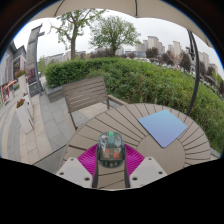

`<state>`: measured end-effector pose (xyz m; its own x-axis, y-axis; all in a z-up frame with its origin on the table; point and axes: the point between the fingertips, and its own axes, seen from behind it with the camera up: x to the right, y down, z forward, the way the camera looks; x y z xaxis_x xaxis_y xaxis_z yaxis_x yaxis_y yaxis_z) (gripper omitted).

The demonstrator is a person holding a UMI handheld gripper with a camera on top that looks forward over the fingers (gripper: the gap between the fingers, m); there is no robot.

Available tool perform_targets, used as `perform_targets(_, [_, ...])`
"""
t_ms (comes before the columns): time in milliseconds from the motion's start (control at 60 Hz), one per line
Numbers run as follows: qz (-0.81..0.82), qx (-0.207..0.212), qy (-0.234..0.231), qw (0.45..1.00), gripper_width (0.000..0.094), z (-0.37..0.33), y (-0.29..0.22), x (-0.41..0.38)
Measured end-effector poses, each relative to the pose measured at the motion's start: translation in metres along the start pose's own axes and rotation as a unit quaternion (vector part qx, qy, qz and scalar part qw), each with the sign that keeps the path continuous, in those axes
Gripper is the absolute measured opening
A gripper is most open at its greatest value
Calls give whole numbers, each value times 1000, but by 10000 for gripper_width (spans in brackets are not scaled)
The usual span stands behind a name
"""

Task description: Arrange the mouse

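Note:
A see-through mouse with coloured parts inside sits between my gripper's two fingers, over the near part of a round wooden slatted table. Both magenta pads press against the mouse's sides, so the gripper is shut on it. A light blue mouse mat lies flat on the table, ahead of the fingers and to the right, apart from the mouse.
A wooden bench stands just beyond the table's far edge, to the left. A green hedge runs behind it, with trees and buildings farther off. Paved ground lies to the left of the table.

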<state>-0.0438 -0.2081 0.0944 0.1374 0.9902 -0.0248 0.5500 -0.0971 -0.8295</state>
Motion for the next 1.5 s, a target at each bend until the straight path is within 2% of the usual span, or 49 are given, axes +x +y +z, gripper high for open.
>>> perform_targets(183, [-25, 53, 16, 998, 360, -30, -108, 79])
perform_targets(283, [-33, 67, 46, 996, 359, -12, -147, 143])
perform_targets(350, [-33, 64, 60, 996, 359, 16, -156, 186])
perform_targets(433, [-23, 45, 73, 996, 359, 59, -146, 235])
perform_targets(600, [36, -18, 49, 998, 362, 158, -79, 281])
perform_targets(750, [21, -66, 26, 997, 374, 201, -29, 298])
perform_targets(817, [25, -79, 12, 997, 429, 210, -17, 297])
perform_targets(867, [19, -70, 0, 997, 495, 208, -21, 294])
perform_targets(900, [22, -76, -9, 997, 625, 205, -19, 290])
perform_targets(950, [37, -83, -16, 996, 872, 197, -21, 286])
perform_targets(983, [45, -88, -17, 995, 829, 187, -22, 287])
perform_targets(1083, [43, -104, -27, 993, 846, 135, -24, 279])
perform_targets(1217, [12, -117, -35, 992, 847, 30, -21, 272])
perform_targets(1350, [-11, -140, -18, 990, 848, -78, -4, 275])
perform_targets(1500, [-37, -114, -20, 993, 847, -166, -5, 265])
